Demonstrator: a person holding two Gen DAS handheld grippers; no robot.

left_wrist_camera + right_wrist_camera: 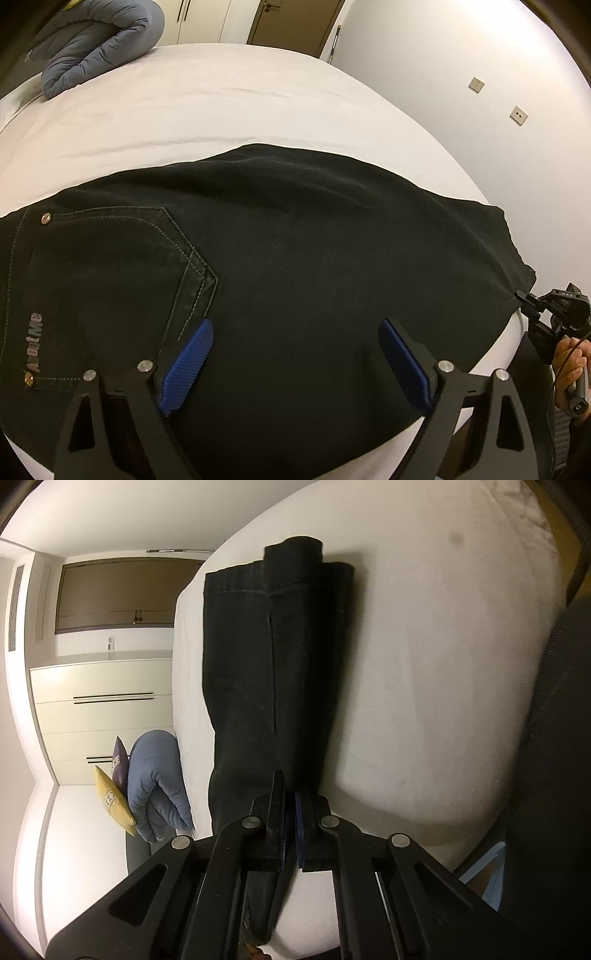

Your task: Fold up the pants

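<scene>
Pants (295, 240) black, flat (stitched back pocket up)

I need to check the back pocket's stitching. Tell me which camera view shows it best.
The left wrist view: the back pocket on the black pants lies close up, stitching and rivet clear. The right wrist view shows only the folded legs and hems, no pocket.

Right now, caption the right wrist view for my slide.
Right gripper shut on black denim pants lying along a white bed.
</scene>
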